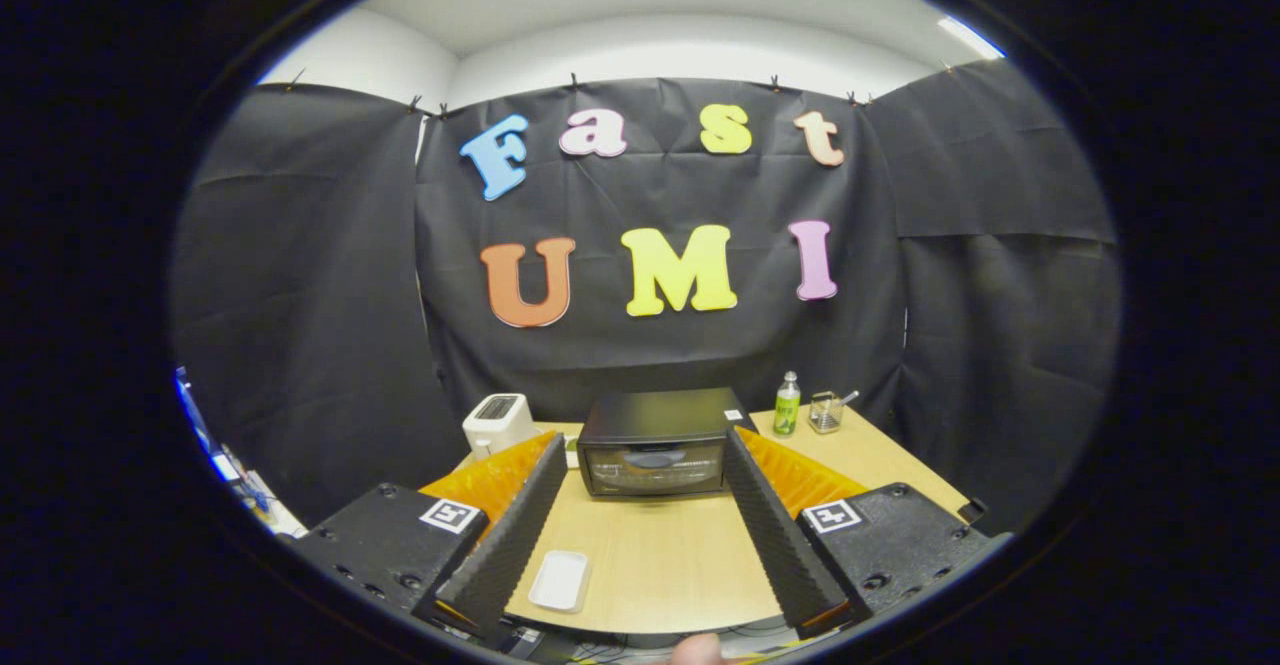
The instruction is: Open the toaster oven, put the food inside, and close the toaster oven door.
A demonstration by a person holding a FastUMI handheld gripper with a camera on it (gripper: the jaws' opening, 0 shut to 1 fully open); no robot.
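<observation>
A black toaster oven (pixel 655 442) stands at the back middle of the wooden table (pixel 650 555), its glass door shut. A small white tray (pixel 559 580) lies near the table's front edge, just inside my left finger (pixel 515 530); whether food lies on it I cannot tell. My gripper (pixel 645 460) hovers above the front of the table, well short of the oven, open wide with nothing between its ridged black fingers. The oven shows in the gap beyond the fingertips.
A white pop-up toaster (pixel 499 421) sits left of the oven. A green bottle (pixel 787 405) and a small clear cup (pixel 826 411) with a utensil stand at the back right. Black cloth walls close in the table on three sides.
</observation>
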